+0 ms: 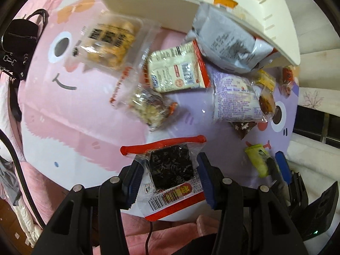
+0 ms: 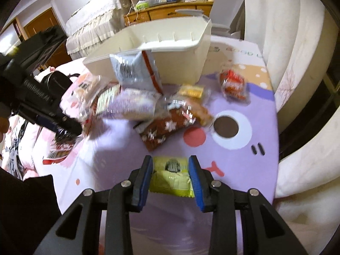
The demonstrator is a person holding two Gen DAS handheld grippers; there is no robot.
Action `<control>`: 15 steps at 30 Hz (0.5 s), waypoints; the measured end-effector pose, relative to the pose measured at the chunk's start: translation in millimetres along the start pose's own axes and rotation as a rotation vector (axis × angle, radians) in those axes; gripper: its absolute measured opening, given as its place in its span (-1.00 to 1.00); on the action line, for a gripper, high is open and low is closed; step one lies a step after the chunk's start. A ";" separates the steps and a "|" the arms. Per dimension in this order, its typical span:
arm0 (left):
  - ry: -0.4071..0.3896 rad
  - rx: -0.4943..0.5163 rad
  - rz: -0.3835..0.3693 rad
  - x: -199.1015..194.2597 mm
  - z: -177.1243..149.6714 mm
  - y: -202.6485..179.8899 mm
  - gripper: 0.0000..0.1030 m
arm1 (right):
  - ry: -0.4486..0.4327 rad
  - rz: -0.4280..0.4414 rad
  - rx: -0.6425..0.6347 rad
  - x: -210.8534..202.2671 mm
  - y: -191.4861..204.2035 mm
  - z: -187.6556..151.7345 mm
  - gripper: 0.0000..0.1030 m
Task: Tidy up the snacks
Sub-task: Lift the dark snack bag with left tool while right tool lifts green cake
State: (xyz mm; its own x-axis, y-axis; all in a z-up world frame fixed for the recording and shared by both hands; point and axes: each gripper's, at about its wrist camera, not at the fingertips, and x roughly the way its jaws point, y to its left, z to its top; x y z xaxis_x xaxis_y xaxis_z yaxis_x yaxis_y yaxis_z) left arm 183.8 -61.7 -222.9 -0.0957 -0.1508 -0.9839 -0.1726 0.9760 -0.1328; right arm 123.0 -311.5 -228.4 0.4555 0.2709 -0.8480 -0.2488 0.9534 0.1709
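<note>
A seaweed packet (image 1: 170, 170) is clamped between the blue pads of the left gripper (image 1: 167, 174), held by its sides, with its red sealed edge pointing away from the gripper and its barcode end nearest the wrist. It seems to be lifted a little off the cartoon-printed table (image 1: 85, 116), though this cannot be told for certain.

A yellow-green packet (image 2: 171, 177) is bracketed by the right gripper (image 2: 171, 178), one pad at each side edge. Whether it is truly pinched or merely enclosed while lying on the table cannot be told from either view.

Ahead of both grippers, the remaining snacks are heaped: a clear packet of biscuits (image 1: 110, 42), a red-edged cream packet (image 1: 176, 68), a lilac packet (image 1: 235, 97), a brown wrapper with white flowers (image 2: 163, 129) and a small red packet (image 2: 232, 84). Beyond the heap a white bin (image 2: 170, 48) is seen, with a grey-and-white bag (image 2: 133, 70) leaning against its front wall.

Both gripped packets are judged to be very light and thin, with slick, crinkly film that may slide between the pads. The seaweed inside is likely brittle, so a gentle squeeze is called for. A hold across the flat body, near the middle, is judged more secure than one on the sealed margins, which would fold. The yellow-green packet looks soft and puffed and may buckle if pressed hard.
</note>
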 end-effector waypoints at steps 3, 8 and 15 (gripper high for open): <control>-0.027 0.007 -0.008 -18.9 6.9 11.8 -0.06 | -0.012 0.000 0.005 -3.5 1.2 9.5 -0.92; -0.073 0.031 -0.018 -40.2 18.8 10.7 -0.06 | -0.009 -0.022 0.026 -5.2 3.8 16.7 -0.92; -0.107 0.080 -0.032 -56.9 28.4 10.1 -0.06 | 0.082 -0.065 0.071 4.0 2.0 5.8 -0.91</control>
State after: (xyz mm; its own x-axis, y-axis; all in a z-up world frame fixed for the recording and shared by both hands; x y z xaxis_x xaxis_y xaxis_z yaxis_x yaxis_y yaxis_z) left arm 215.3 -38.8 -171.6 0.0147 -0.1687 -0.9856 -0.0944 0.9810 -0.1694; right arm 129.3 -307.7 -228.5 0.3964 0.1994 -0.8962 -0.1587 0.9763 0.1470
